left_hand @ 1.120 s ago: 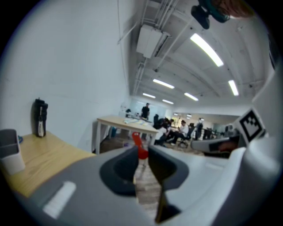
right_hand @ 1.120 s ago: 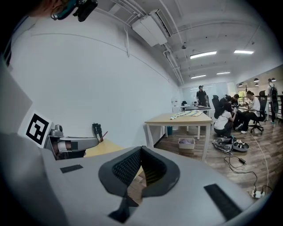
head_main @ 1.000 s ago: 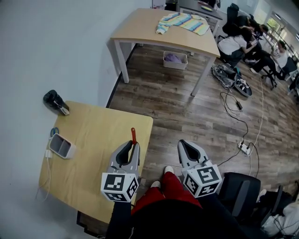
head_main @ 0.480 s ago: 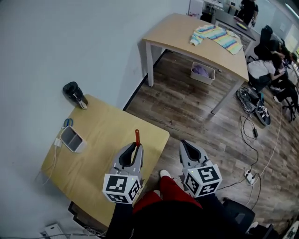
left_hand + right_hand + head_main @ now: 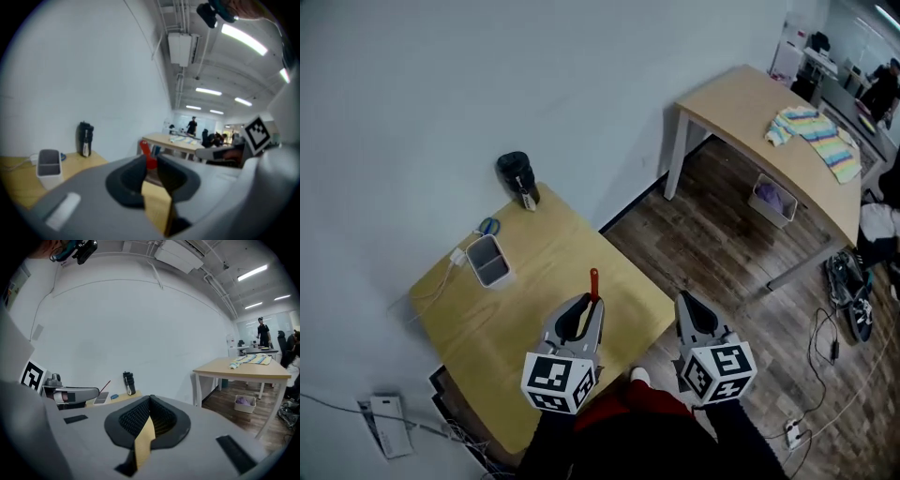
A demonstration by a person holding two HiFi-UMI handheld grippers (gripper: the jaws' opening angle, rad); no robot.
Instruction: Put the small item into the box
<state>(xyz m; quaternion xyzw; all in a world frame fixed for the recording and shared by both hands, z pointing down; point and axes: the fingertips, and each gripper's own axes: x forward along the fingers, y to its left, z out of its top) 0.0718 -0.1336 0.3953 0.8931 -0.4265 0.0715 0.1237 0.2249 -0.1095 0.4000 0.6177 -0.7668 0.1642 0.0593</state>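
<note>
An open-plan office; pale wooden tables on white legs (image 5: 741,112), long ceiling strip lights (image 5: 243,40), a person standing among distant desks (image 5: 263,331); wood-plank flooring (image 5: 722,225).

Red item's (image 5: 593,280) lower end is buried in the left gripper (image 5: 592,301), only the tip pokes out. Blue thing (image 5: 488,226) by the white box (image 5: 500,276) is too small to make out.
</note>
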